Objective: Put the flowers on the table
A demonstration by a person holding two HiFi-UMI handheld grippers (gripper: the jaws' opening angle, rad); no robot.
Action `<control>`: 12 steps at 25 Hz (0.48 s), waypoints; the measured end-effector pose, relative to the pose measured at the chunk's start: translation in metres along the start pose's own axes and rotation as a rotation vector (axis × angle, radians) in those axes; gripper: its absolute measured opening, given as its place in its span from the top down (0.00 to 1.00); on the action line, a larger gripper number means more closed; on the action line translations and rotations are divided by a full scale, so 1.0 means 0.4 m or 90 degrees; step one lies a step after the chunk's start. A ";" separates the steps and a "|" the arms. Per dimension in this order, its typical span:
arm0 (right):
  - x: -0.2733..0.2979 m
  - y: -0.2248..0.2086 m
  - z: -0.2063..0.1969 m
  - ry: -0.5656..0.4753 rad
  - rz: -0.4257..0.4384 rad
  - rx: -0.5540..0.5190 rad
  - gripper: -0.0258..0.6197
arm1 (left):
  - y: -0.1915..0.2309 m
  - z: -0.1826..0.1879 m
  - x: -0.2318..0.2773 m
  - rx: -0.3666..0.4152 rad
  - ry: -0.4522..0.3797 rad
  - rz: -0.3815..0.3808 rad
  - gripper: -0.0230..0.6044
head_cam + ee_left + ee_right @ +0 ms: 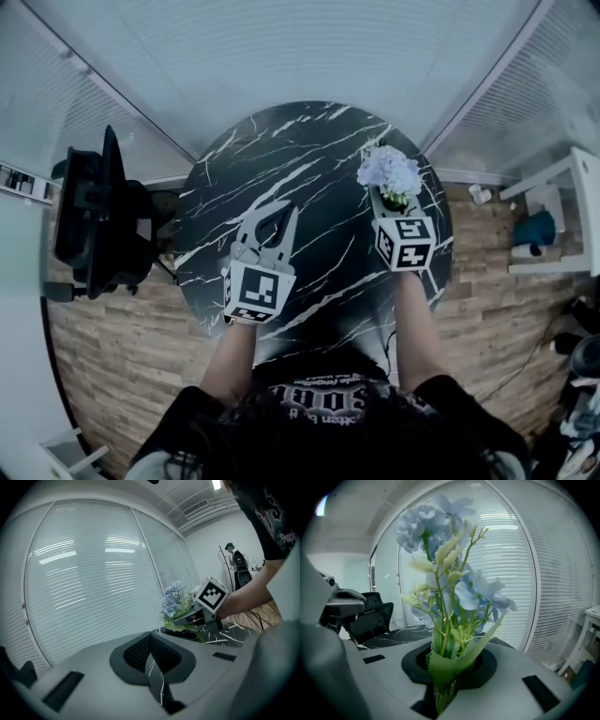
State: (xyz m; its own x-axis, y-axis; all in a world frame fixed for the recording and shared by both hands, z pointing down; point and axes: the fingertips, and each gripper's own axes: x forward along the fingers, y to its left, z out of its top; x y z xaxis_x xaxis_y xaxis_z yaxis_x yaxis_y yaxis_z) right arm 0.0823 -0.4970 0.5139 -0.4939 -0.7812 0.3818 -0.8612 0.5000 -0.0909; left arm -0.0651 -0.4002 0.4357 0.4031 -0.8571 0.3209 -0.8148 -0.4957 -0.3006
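A bunch of pale blue flowers [389, 172] with green leaves stands upright over the right side of the round black marble table [309, 159]. My right gripper [391, 200] is shut on its stems. The right gripper view shows the green wrap and stems [446, 665] pinched between the jaws, with the blooms [440, 536] rising above. My left gripper [280, 212] hovers over the table's middle, jaws together, with nothing between them [151, 657]. From the left gripper view, the flowers [173, 603] and the right gripper [190, 617] sit ahead to the right, above the tabletop.
A black office chair [94, 220] stands left of the table, also visible as the chair [370, 613] in the right gripper view. A white shelf unit [562, 220] is at the right. Glass walls with blinds [309, 47] close in behind the table. The floor is wood.
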 end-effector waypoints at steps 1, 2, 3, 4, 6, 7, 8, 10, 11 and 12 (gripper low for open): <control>0.012 -0.006 -0.003 0.002 -0.001 0.004 0.85 | 0.002 -0.005 0.006 -0.002 0.003 -0.002 0.96; 0.023 -0.013 -0.007 0.004 -0.001 0.008 0.85 | 0.004 -0.010 0.012 -0.003 0.005 -0.003 0.96; 0.034 -0.019 -0.012 0.007 -0.002 0.014 0.85 | 0.006 -0.014 0.018 -0.005 0.007 -0.004 0.96; 0.043 -0.025 -0.018 0.011 -0.003 0.019 0.85 | 0.006 -0.017 0.023 -0.006 0.008 -0.005 0.96; 0.061 -0.035 -0.033 0.022 -0.004 0.027 0.85 | 0.005 -0.021 0.031 -0.008 0.011 -0.009 0.96; 0.069 -0.038 -0.042 0.029 -0.003 0.029 0.85 | 0.004 -0.024 0.035 -0.008 0.012 -0.011 0.96; 0.078 -0.040 -0.052 0.037 -0.003 0.030 0.85 | 0.003 -0.027 0.038 -0.009 0.014 -0.013 0.96; 0.094 -0.043 -0.075 0.054 -0.003 0.033 0.84 | -0.001 -0.035 0.043 -0.010 0.020 -0.018 0.96; 0.101 -0.045 -0.087 0.061 -0.003 0.035 0.84 | -0.003 -0.039 0.044 -0.011 0.022 -0.020 0.96; 0.107 -0.046 -0.097 0.068 -0.002 0.037 0.84 | -0.005 -0.043 0.045 -0.012 0.023 -0.022 0.96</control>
State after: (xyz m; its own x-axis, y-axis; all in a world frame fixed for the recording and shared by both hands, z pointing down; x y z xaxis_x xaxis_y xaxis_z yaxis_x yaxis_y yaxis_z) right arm 0.0816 -0.5250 0.5677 -0.4788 -0.7365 0.4778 -0.8695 0.4733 -0.1416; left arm -0.0633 -0.4124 0.4575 0.4154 -0.8339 0.3634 -0.8089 -0.5214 -0.2718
